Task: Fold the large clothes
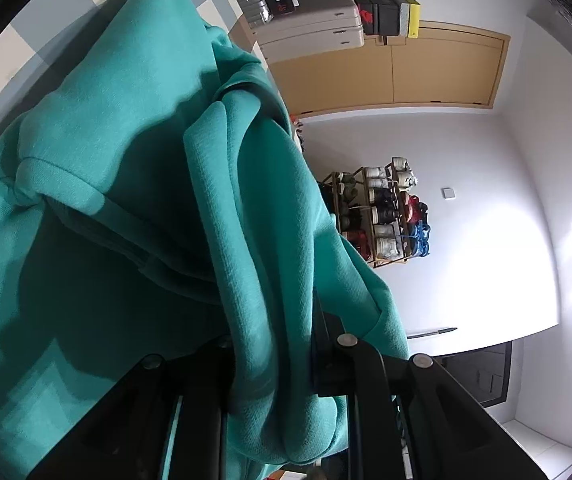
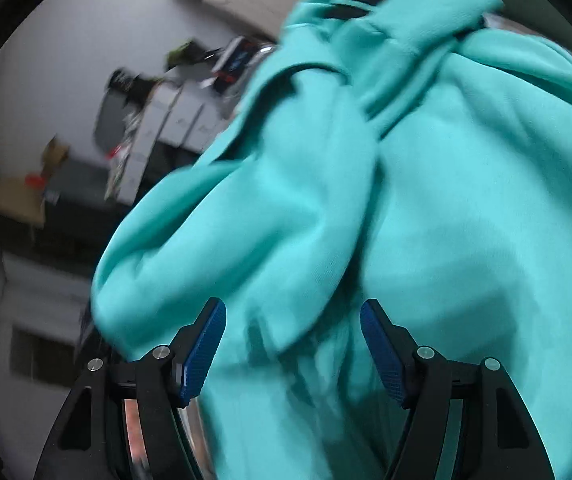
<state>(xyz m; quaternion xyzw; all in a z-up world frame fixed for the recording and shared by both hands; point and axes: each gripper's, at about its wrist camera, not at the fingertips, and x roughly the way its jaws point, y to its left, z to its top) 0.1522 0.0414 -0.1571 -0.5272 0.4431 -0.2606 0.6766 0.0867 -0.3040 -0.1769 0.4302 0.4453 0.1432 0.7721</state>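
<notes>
shoe rack (image 1: 382, 212) by white wall | wooden door (image 1: 390, 68) | suitcases (image 1: 310, 28) stacked

So what's carrying everything here is a flat surface under a checked cover (image 1: 26, 32), with blue-grey, cream and tan squares. Only its far edge and one corner show. The rest is buried under the teal sweatshirt (image 1: 126, 100), which is spread across it almost to that far edge. I can't tell if it's a bed or a table.

Over by the wall there's a wooden shoe rack (image 1: 390, 261), every shelf crammed with shoes (image 1: 384, 220). There's also a wood-coloured cupboard (image 1: 406, 68) with a white case (image 1: 310, 32) lying along its top edge and a few boxes (image 1: 382, 12) stacked on that.
</notes>
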